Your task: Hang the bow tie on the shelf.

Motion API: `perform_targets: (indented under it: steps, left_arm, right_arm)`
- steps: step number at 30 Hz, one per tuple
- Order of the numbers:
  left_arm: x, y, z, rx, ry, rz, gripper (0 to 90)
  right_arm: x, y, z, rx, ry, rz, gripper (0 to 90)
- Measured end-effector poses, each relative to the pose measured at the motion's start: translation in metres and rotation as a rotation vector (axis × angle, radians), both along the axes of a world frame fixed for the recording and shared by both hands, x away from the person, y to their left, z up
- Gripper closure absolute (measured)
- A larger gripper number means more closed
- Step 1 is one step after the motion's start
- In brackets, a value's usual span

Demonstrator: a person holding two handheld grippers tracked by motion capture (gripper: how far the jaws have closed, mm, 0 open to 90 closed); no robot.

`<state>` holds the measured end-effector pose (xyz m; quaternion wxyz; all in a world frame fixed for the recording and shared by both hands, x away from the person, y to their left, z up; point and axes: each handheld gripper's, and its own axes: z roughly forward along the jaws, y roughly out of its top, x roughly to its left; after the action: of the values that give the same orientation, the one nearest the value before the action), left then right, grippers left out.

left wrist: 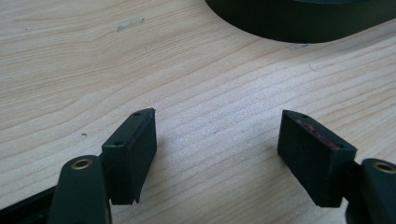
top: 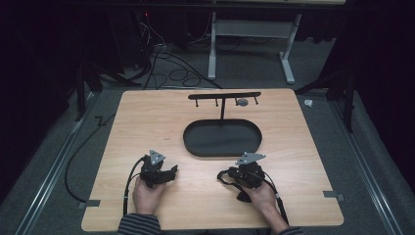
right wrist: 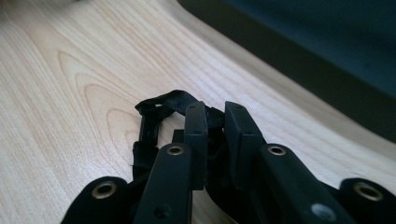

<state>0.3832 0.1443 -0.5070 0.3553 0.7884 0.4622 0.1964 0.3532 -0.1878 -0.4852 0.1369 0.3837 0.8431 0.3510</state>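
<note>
Right gripper view: right tongs (right wrist: 215,116) clamped on a black strap (right wrist: 161,103) lying on the table (right wrist: 70,93) (likely for lifting toward the rack (top: 224,96)); left tongs (left wrist: 217,140) apart, empty.

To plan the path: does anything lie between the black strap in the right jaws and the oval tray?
Nothing visible: only bare table separates the strap in the right gripper from the tray's near rim.
</note>
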Motion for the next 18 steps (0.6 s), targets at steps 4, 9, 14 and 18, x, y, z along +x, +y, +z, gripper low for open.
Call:
perform_targets:
  steps: [4, 9, 14, 18]
  left_arm:
    - [0.000, 0.000, 0.000, 0.001, 0.000, 0.001, 28.9]
    - [0.000, 0.000, 0.000, 0.002, -0.001, 0.000, 29.0]
    - [0.000, 0.000, 0.000, 0.002, -0.001, 0.001, 29.0]
    - [0.000, 0.000, 0.000, 0.001, -0.001, 0.001, 29.0]
  right_arm:
    - [-0.002, -0.009, 0.014, 0.018, -0.041, -0.008, 81.7]
    - [-0.008, -0.018, 0.029, 0.041, -0.088, -0.027, 81.7]
    - [-0.010, -0.026, 0.042, 0.059, -0.133, -0.039, 81.6]
    - [-0.010, -0.029, 0.047, 0.060, -0.148, -0.047, 81.6]
